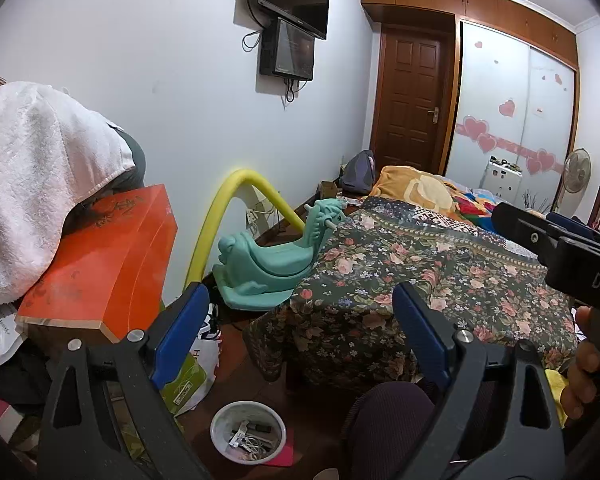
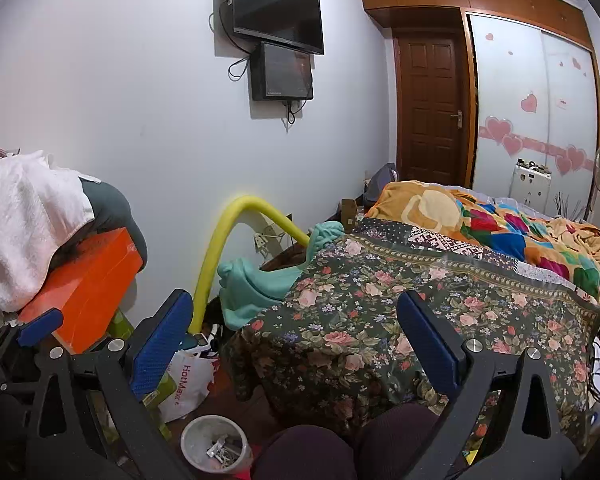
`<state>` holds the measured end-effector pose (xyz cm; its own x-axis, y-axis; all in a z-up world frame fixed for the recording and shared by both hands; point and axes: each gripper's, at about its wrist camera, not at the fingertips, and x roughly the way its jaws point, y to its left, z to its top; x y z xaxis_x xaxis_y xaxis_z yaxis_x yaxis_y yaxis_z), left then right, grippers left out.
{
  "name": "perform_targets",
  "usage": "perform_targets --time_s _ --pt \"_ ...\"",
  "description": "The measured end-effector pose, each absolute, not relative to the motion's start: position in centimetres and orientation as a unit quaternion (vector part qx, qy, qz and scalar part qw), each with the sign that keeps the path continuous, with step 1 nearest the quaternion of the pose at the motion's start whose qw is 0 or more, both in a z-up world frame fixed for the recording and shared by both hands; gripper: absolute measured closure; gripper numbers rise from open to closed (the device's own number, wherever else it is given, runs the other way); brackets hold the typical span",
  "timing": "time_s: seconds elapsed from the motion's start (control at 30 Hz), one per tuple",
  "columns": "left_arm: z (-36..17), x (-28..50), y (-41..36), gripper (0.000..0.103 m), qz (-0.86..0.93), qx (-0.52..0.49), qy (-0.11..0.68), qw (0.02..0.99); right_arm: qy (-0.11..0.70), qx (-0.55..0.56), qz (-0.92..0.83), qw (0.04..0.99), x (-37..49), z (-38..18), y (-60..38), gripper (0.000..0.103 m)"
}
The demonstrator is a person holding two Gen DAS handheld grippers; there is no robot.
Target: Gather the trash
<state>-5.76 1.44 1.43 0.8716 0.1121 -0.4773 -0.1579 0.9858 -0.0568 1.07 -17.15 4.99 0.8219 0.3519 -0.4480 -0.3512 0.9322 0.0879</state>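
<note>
A small white waste bin (image 1: 248, 432) with scraps of trash inside stands on the floor below my left gripper (image 1: 300, 328); it also shows in the right wrist view (image 2: 214, 444). My left gripper is open and empty, its blue pads wide apart, held above the floor before the bed. My right gripper (image 2: 296, 332) is open and empty too, raised at the same height; its black body (image 1: 560, 248) shows at the right in the left wrist view. No loose trash is held.
A bed with a floral cover (image 2: 400, 312) fills the right. An orange box (image 1: 100, 268) under a white towel (image 1: 28, 184) stands left. A teal rocking toy (image 1: 268, 256), a yellow foam tube (image 1: 220, 216) and plastic bags (image 2: 188, 380) lie by the wall.
</note>
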Motion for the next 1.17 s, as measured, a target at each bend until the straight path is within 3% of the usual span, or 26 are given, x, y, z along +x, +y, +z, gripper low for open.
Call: perform_targets --time_s 1.17 --pt "2.13 -5.74 1.01 0.010 0.059 -0.040 0.249 0.966 0.237 -0.002 0.189 0.953 1.52 5.14 -17.44 0.002"
